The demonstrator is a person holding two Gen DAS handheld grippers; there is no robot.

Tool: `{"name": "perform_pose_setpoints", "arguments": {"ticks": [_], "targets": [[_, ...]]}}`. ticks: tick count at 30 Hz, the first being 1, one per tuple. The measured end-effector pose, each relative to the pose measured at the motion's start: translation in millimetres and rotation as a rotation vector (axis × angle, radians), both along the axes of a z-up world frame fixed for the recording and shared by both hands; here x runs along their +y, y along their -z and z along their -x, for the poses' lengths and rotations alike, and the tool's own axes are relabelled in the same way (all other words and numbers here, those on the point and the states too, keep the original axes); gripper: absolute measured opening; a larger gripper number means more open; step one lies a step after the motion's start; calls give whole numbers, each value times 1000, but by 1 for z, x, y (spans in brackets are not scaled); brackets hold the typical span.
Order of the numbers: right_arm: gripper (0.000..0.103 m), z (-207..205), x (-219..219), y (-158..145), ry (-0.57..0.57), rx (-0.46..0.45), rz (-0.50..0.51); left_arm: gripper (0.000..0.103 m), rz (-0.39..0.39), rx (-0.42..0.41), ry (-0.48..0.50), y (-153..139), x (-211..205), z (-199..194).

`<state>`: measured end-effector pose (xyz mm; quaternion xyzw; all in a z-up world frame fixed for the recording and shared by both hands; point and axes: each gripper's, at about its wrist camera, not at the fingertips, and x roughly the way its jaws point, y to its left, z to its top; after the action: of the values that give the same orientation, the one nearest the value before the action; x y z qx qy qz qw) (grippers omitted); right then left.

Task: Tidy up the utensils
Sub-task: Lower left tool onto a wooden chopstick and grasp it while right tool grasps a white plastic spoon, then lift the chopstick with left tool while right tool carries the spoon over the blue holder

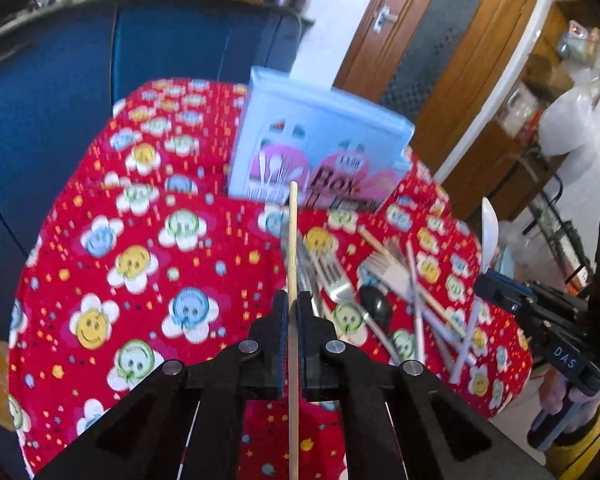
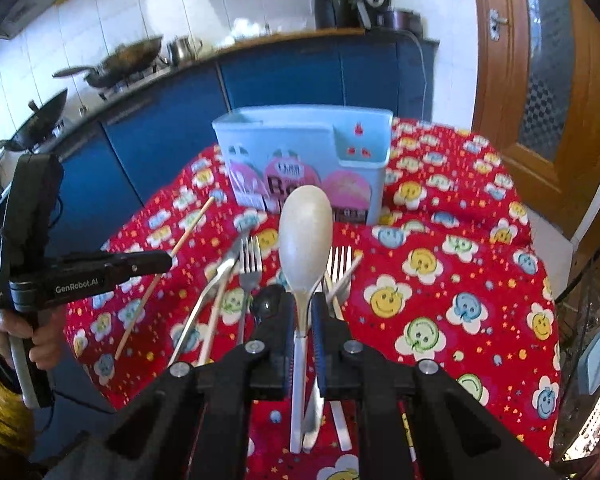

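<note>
Left hand-held gripper (image 1: 293, 312) pinching chopstick (image 1: 293, 240), right hand-held gripper (image 2: 302, 316) pinching spoon (image 2: 305, 240); both aimed 12 o'clock at box (image 2: 304, 148) for sorting.

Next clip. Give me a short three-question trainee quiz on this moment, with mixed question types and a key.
1. True or false: the left gripper is shut on a thin wooden chopstick.
2. Multiple choice: what does the right gripper hold? A) a silver metal fork B) a white plastic spoon C) a black spoon
3. Fill in: the light blue plastic utensil box stands on the red flower-print tablecloth, ______ the pile of loose metal forks.

Key:
1. True; the chopstick runs between the closed pads.
2. B; the white plastic spoon sticks up bowl-end forward, gripped by its handle.
3. Beyond (on the far side of).
</note>
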<state>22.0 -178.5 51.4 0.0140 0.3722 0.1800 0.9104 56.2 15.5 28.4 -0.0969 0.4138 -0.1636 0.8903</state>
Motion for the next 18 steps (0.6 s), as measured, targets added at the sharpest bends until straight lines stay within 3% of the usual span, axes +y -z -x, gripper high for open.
{"name": "perform_pose_setpoints", "arguments": {"ticks": [9,18], "targets": [[7,6,-6,-21,49,-105,-81,4,47,-195,-55,-37,2,4],[4,-4,-16,-40,74,-168,-114,4,70,-316,-98,-65,0,-8]]}}
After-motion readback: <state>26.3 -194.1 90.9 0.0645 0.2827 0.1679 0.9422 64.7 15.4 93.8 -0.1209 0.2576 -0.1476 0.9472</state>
